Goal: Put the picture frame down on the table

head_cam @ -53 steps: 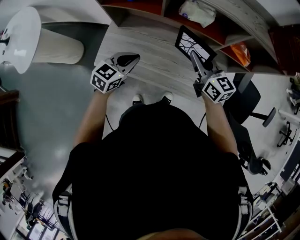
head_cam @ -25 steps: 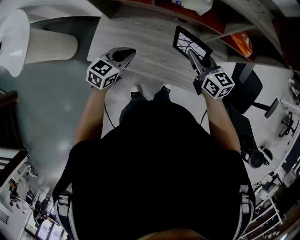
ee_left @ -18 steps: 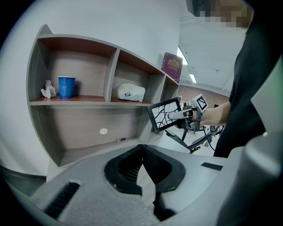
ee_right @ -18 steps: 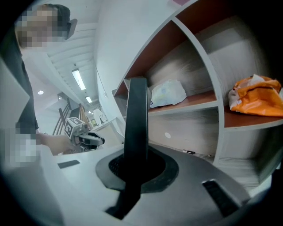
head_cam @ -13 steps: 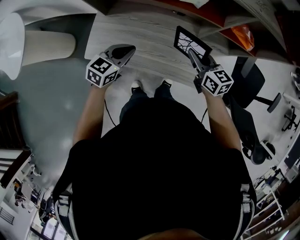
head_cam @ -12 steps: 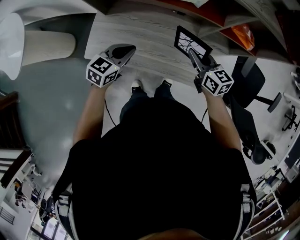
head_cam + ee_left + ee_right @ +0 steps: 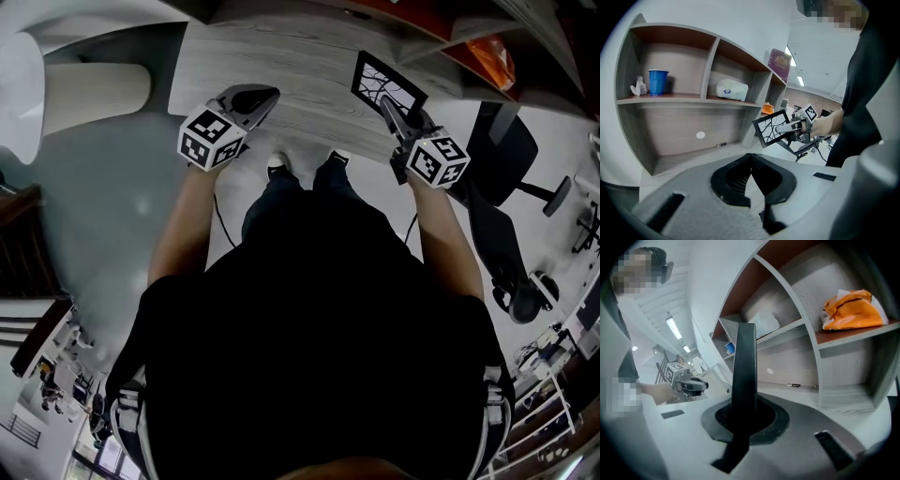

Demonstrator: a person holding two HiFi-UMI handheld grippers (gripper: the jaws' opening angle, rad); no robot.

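Observation:
The black picture frame point(image 7: 388, 86) with a branch drawing hangs above the grey wooden table point(image 7: 309, 70) near its right front edge. My right gripper point(image 7: 394, 110) is shut on the frame's lower edge. In the right gripper view the frame point(image 7: 744, 376) shows edge-on as a dark upright bar between the jaws. From the left gripper view the frame point(image 7: 771, 127) is seen tilted, off the tabletop. My left gripper point(image 7: 264, 97) sits over the table's left front part, jaws shut with nothing between them.
Shelves point(image 7: 708, 96) rise behind the table, holding a blue cup point(image 7: 658, 82), a white bag point(image 7: 731, 89) and an orange bag point(image 7: 853, 310). A black office chair point(image 7: 502, 155) stands to the right. A white rounded chair point(image 7: 66, 89) is at left.
Both grippers and the frame have held nearly the same pose over the table. The head view has shifted, so table and shelves sit higher in the picture.

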